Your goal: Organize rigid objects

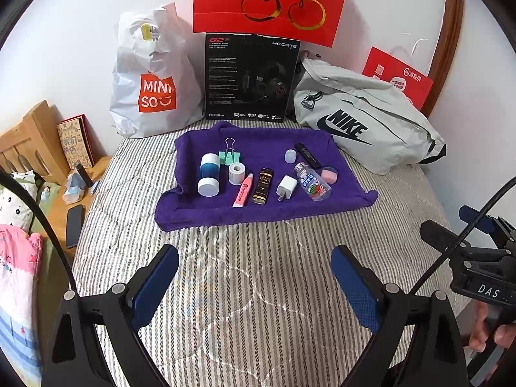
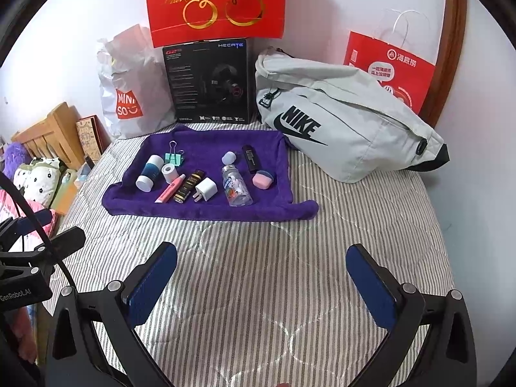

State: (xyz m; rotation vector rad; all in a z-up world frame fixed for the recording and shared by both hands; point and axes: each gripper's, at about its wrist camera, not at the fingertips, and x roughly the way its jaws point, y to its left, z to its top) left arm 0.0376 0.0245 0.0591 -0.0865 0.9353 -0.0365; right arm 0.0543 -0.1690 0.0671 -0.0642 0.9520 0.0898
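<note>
A purple towel (image 1: 258, 216) (image 2: 200, 211) lies on the striped bed and carries several small items. Among them are a blue-and-white jar (image 1: 209, 174) (image 2: 150, 173), a green binder clip (image 1: 229, 154), a white tape roll (image 1: 237, 173), a pink tube (image 1: 243, 190), a dark brown bottle (image 1: 262, 185), a white charger plug (image 1: 286, 187) (image 2: 205, 189), a clear candy bottle (image 1: 312, 180) (image 2: 235, 186), a black stick (image 1: 308, 154) and a pink round case (image 1: 329, 174) (image 2: 262, 179). My left gripper (image 1: 254, 277) and right gripper (image 2: 261, 277) hover open over bare bedding, well short of the towel.
Behind the towel stand a white Miniso bag (image 1: 154, 77), a black headset box (image 1: 251, 79), a grey Nike bag (image 1: 364, 119) and red paper bags (image 1: 271, 3) against the wall. A wooden bedside shelf (image 1: 61, 206) with a phone (image 1: 74, 225) sits left of the bed.
</note>
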